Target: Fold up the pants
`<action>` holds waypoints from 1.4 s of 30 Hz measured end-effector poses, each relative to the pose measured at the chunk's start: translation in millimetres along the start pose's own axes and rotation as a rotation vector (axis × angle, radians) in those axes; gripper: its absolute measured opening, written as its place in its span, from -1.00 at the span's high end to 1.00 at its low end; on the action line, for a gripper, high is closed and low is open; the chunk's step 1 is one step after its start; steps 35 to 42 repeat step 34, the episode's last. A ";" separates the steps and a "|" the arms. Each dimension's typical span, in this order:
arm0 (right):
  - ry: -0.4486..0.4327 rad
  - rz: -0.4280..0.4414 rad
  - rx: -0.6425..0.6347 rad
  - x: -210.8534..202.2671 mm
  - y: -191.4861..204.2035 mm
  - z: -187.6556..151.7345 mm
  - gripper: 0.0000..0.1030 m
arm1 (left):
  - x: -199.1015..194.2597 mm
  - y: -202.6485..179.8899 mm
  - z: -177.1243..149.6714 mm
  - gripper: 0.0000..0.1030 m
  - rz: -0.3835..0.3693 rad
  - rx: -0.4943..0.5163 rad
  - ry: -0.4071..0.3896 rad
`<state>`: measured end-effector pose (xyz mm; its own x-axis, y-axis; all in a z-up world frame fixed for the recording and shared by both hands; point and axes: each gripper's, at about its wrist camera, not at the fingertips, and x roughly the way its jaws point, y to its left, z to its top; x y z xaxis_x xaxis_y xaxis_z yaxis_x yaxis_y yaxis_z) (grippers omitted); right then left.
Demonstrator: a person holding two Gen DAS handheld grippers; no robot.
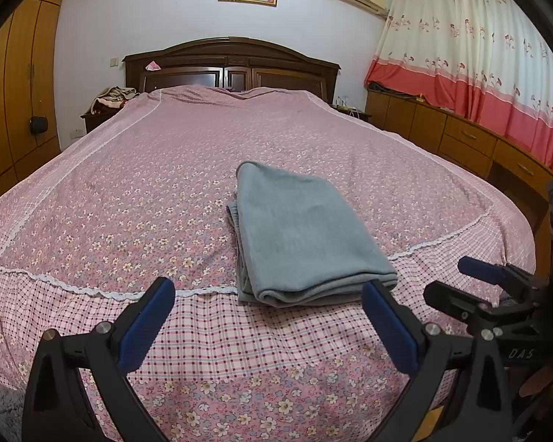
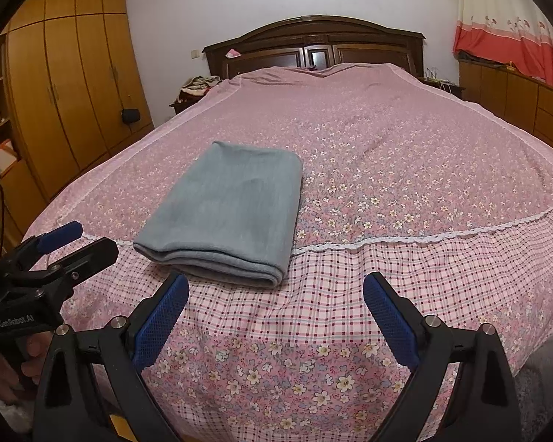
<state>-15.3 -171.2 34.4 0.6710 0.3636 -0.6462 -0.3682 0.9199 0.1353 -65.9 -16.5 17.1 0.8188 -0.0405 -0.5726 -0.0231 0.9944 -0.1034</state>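
Grey-blue pants (image 1: 306, 232) lie folded into a thick rectangle near the foot edge of the bed (image 1: 147, 191); they also show in the right wrist view (image 2: 228, 213). My left gripper (image 1: 269, 294) is open and empty, held back from the bed's foot, with the folded edge between its blue pads and just beyond them. My right gripper (image 2: 276, 291) is open and empty, just to the right of the pants' near corner. Each gripper shows in the other's view: the right one (image 1: 461, 280) and the left one (image 2: 77, 239).
A pink floral bedspread with a white lace seam (image 2: 424, 239) covers the bed. A dark wooden headboard (image 1: 232, 62) stands at the far end. A wooden wardrobe (image 2: 66, 84) is on the left, and low cabinets (image 1: 461, 136) under curtains on the right.
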 end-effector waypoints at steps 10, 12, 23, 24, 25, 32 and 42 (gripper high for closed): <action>0.013 0.004 -0.002 4.4 1.2 -2.2 -0.89 | 2.4 -2.6 -1.8 -1.00 0.000 0.006 0.008; 0.014 0.005 -0.001 4.5 0.7 -2.5 -0.89 | 2.8 -3.1 -1.9 -1.00 0.002 0.009 0.009; 0.022 0.003 0.005 4.4 0.2 -3.4 -0.89 | 6.6 -7.2 -1.7 -1.00 0.003 0.021 0.015; 0.023 0.003 0.005 4.6 0.1 -3.2 -0.89 | 7.1 -7.0 -1.6 -1.00 0.004 0.021 0.016; 0.024 0.003 0.006 4.8 0.1 -3.2 -0.89 | 7.6 -6.9 -1.9 -1.00 0.004 0.020 0.017; 0.029 0.005 0.004 6.6 0.4 -3.8 -0.89 | 9.3 -4.1 -2.9 -1.00 0.005 0.016 0.020; 0.029 0.004 0.004 7.2 1.1 -3.9 -0.89 | 9.5 -3.8 -2.7 -1.00 0.007 0.017 0.020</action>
